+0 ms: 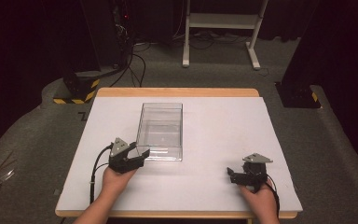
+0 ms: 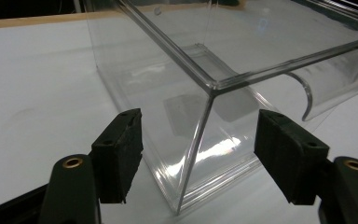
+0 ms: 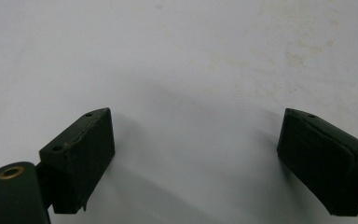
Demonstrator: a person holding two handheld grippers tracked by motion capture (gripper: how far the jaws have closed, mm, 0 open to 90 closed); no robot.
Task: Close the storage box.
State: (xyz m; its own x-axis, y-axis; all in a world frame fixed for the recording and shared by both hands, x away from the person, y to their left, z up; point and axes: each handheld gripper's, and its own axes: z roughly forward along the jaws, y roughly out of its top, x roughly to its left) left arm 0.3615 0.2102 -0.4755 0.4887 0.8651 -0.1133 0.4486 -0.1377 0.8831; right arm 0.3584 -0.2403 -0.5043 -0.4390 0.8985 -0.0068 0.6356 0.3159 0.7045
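Clear plastic box [image 1: 161,132] stood empty and upright near the centre of the white worktop [image 1: 223,135], long axis running 12 to 6 o'clock in the high view. Left gripper [image 1: 141,151] sat just off the box's near-left corner, at about 7 o'clock from the box centre, aimed toward 2 o'clock. In the left gripper view the jaws stood apart with that corner edge of the box [image 2: 200,126] between them; neither pad touched the walls. A curved clear lip [image 2: 340,84] showed on the box's near wall, at 3 o'clock of that view.

Right gripper [image 1: 229,173] rested low over the worktop at about 4 o'clock from the box, well apart from it, pointing toward 9 o'clock. Its jaws stood wide apart over bare white surface [image 3: 182,74], nothing between them.
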